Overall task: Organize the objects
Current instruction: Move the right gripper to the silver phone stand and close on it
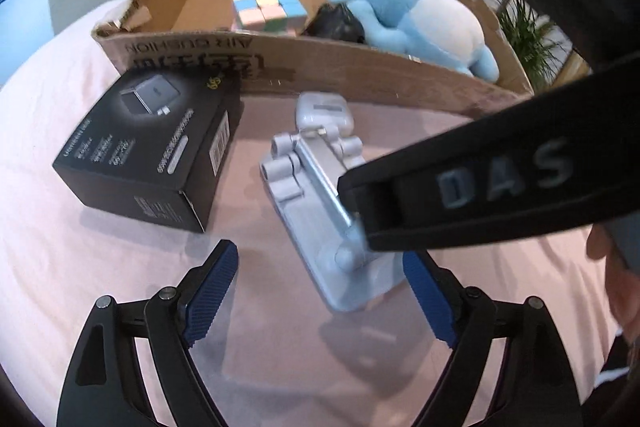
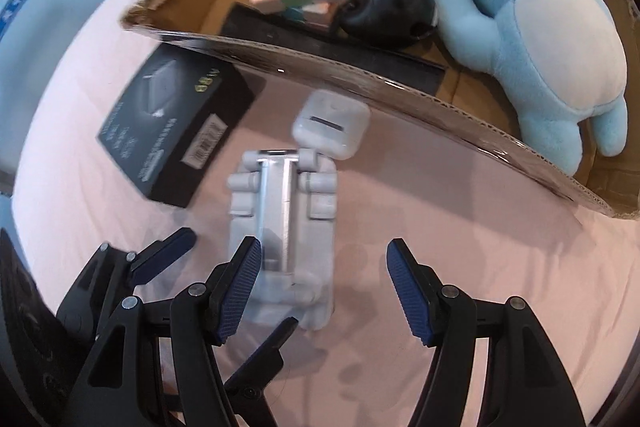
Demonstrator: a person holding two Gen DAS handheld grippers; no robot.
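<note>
Between the blue-padded fingers of the left gripper, which stand wide apart and press on nothing, lies the near end of a folded grey phone stand on the pink cloth. The right gripper hangs over the same stand, its fingers parted to a middling width, nothing clamped; its left finger overlaps the stand's near end in its own view, and whether it touches cannot be told. In the left wrist view a black arm lettered "DAS" crosses from the right and covers the stand's right side.

The stand is pale grey plastic with round hinge knuckles at both ends and a bright metal bar down its middle, lying flat, its long axis running away toward the cardboard box.

At the stand's far end sits a white earbud case, just beside or touching it; blur hides which. To the left rests one black charger carton, close to the box's front wall.

Inside the box: one pastel puzzle cube, one crumpled black object too dark to identify, one blue plush toy with a red patch on its head, and one flat black strip behind the front wall, seen only from the right wrist. The box's far right corner is cut off.
</note>
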